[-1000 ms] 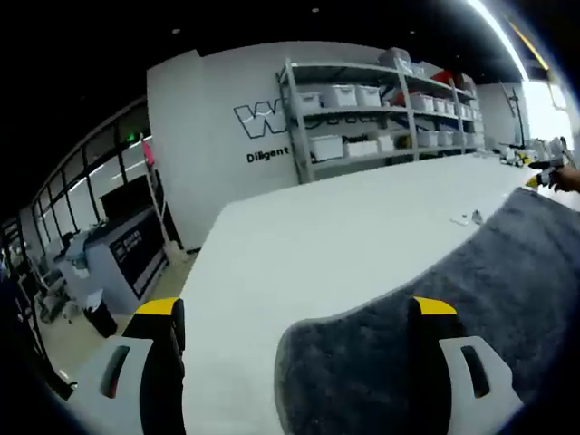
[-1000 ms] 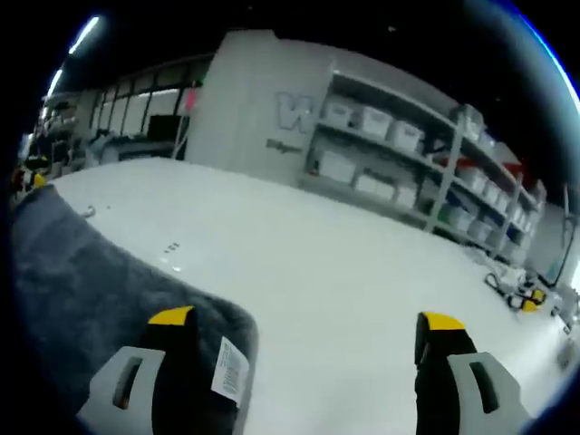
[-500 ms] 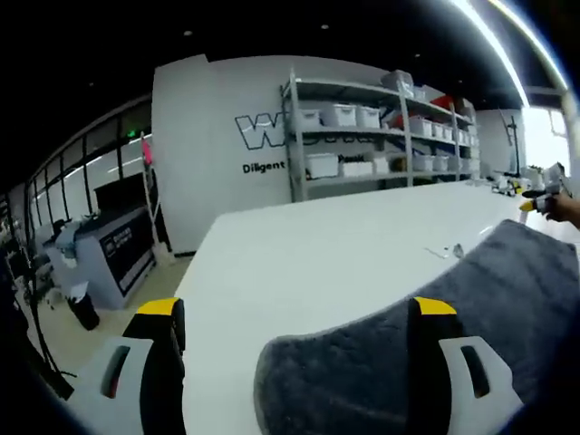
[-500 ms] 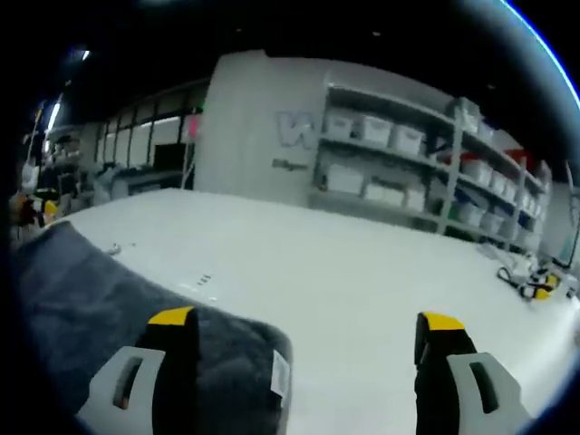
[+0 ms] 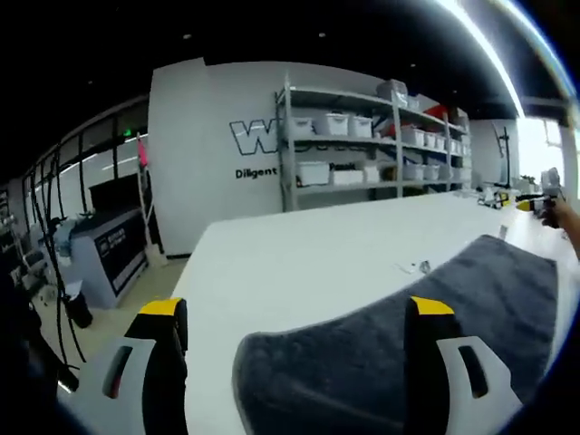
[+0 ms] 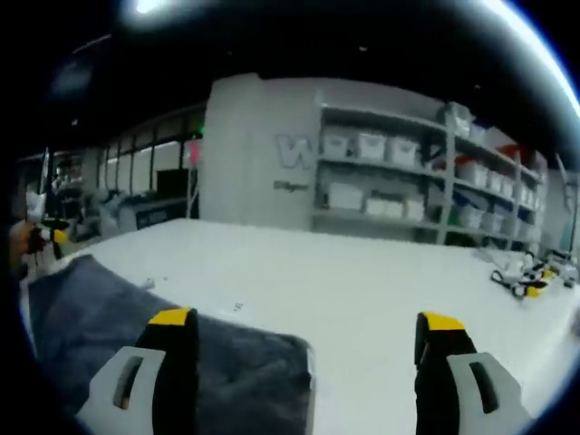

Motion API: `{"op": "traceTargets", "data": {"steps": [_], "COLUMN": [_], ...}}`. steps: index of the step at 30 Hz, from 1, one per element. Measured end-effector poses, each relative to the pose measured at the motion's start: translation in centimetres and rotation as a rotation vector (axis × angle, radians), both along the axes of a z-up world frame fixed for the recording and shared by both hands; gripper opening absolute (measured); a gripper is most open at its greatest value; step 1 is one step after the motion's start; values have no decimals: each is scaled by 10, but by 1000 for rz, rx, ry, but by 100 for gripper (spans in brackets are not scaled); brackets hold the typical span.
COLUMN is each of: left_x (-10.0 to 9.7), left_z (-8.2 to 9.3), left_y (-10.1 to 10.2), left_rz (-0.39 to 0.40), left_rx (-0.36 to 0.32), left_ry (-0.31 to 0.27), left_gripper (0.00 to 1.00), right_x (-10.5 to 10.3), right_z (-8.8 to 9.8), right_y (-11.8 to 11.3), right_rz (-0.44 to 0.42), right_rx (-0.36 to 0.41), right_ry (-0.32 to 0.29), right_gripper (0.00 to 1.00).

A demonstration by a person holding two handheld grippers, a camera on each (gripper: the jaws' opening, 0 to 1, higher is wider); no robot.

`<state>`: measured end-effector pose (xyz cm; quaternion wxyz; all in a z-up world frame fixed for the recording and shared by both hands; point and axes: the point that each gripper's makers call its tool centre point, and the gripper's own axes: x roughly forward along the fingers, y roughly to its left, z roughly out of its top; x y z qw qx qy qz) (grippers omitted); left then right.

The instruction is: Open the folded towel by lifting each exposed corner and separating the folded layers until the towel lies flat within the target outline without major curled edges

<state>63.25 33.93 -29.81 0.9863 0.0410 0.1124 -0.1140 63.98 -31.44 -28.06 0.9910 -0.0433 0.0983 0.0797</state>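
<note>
Left gripper view: towel (image 5: pixel 362 362) corner nearer than before, table (image 5: pixel 308 254) underneath.

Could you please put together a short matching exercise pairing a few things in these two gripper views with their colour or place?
Things:
1. Fluffy dark grey towel
2. Broad white table
3. Grey metal shelving rack
4. Left gripper

Descriptions:
A. holds white storage bins, by the wall
B. yellow-tipped jaws standing apart
C. lies spread on the tabletop
D. carries the towel

Pairs: 1-C, 2-D, 3-A, 4-B
</note>
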Motion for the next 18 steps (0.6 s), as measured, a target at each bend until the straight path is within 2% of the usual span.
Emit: {"op": "traceTargets", "data": {"steps": [5, 7, 10, 18], "left_x": [-21, -29, -42, -75], "left_z": [20, 22, 25, 33], "left_y": [-13, -21, -22, -38], "left_rz": [-22, -47, -44, -99], "left_rx": [-34, -27, 21, 0], "left_ry": [-50, -40, -46, -90], "left_gripper": [97, 98, 97, 97], "right_x": [-23, -33, -52, -85], "right_z": [14, 19, 27, 36], "right_y": [17, 24, 39, 62], "right_rz": [26, 38, 61, 97], "right_rx": [-14, -14, -22, -43], "right_ry": [-37, -48, -76, -117], "right_gripper": [100, 100, 100, 100]}}
